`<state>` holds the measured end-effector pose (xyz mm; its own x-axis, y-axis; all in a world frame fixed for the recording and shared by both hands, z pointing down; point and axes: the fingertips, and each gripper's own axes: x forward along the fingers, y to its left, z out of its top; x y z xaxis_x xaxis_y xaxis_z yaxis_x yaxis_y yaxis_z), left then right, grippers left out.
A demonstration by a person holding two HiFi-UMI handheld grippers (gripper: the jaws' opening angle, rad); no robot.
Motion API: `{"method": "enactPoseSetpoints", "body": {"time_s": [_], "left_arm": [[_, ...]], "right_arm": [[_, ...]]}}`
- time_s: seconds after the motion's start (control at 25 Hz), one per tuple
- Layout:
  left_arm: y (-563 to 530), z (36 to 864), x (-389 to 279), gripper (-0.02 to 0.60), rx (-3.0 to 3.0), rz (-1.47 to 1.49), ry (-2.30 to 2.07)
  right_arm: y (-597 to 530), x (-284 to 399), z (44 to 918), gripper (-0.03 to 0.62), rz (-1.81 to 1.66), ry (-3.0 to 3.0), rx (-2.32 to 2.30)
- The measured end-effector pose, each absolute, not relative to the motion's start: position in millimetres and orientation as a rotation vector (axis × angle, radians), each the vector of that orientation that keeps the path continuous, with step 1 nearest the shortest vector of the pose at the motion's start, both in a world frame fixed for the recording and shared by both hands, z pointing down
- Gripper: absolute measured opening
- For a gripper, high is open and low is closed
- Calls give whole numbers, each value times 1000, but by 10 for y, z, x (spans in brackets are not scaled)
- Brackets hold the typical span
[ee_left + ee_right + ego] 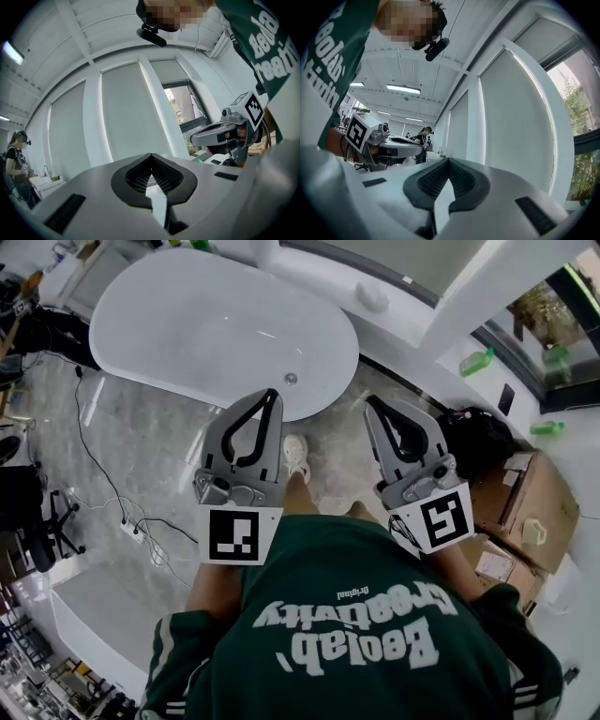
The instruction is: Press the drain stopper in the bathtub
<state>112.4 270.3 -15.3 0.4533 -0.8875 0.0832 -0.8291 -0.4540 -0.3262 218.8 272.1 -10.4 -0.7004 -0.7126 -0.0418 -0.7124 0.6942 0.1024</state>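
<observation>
While both are held up over the floor [141,437], the left gripper [272,393] and right gripper [370,401] are seen pressed together at the tips, with nothing pinched. The stopper [291,379] is found at the near end of the tub [206,324], near the left gripper's tip but not touched.

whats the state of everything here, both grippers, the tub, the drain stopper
left gripper: shut, nothing between its fingers
right gripper: shut, nothing between its fingers
bathtub: looks empty of water
drain stopper: no gripper on it; pressed or raised, too small to tell
</observation>
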Motion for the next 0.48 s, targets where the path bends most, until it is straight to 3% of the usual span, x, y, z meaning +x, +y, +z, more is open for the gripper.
{"method": "enactPoseSetpoints", "body": {"time_s": [0.48], "left_arm": [[1278,-100,404,5,-2578,-308,1499]], "right_arm": [[1321,1460,-60,9,-118,-2784,1265]]}}
